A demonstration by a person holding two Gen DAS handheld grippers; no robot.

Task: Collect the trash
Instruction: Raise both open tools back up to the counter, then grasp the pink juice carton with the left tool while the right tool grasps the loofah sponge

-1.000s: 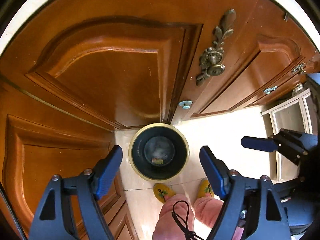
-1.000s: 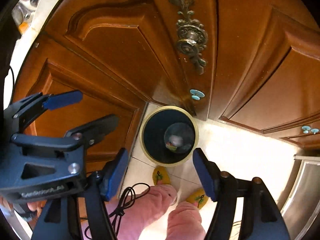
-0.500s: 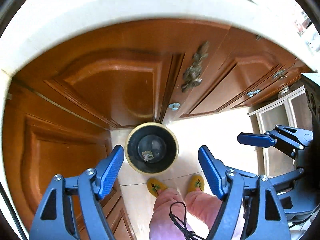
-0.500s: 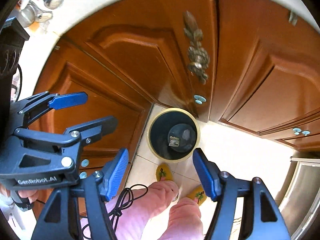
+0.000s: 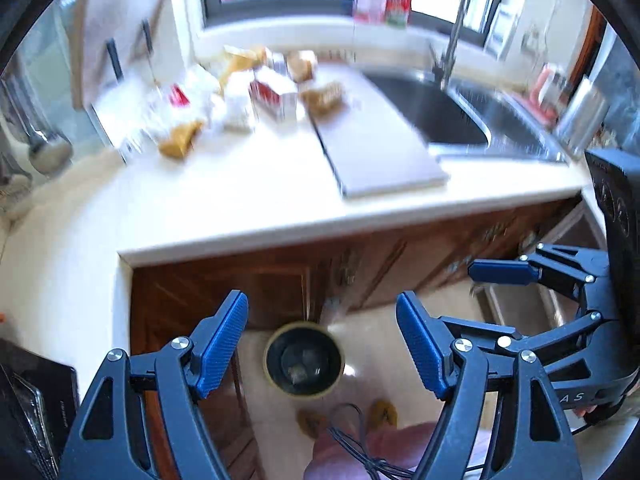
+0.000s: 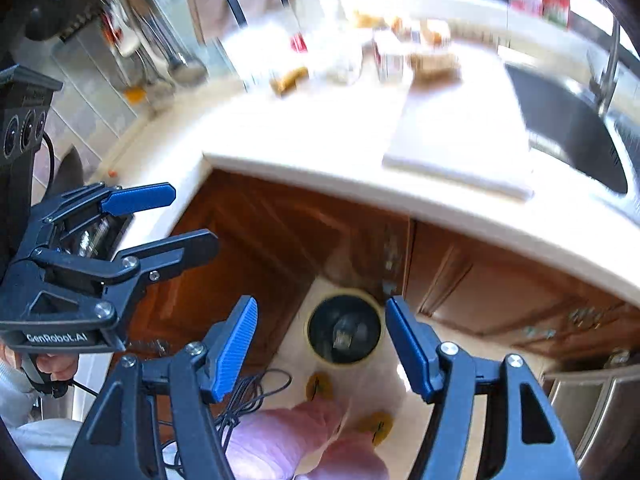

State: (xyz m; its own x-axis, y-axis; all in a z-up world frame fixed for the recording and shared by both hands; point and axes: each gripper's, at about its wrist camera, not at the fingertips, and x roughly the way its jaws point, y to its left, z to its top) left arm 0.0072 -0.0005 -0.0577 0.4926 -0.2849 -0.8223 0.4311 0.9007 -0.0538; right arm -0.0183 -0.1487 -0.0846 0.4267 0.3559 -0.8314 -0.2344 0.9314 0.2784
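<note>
On the tabletop (image 5: 248,196), blurred trash (image 5: 256,92) lies indistinct by the window; below, the bin (image 5: 304,360) stands on the floor. Left tool (image 5: 322,344) and right tool (image 6: 320,344) gape wide, empty.

Both grippers are angled steeply downward with jaws spread wide and nothing between the blue pads. The left gripper (image 5: 322,346) sits to the left, and the right gripper (image 6: 320,344) is just beside it on the right, each visible in the other's view. A hand (image 6: 56,364) wraps the left gripper's handle. Near the bottom you can see the person's pink-trousered legs (image 6: 280,440) and yellow slippers (image 6: 319,386).
</note>
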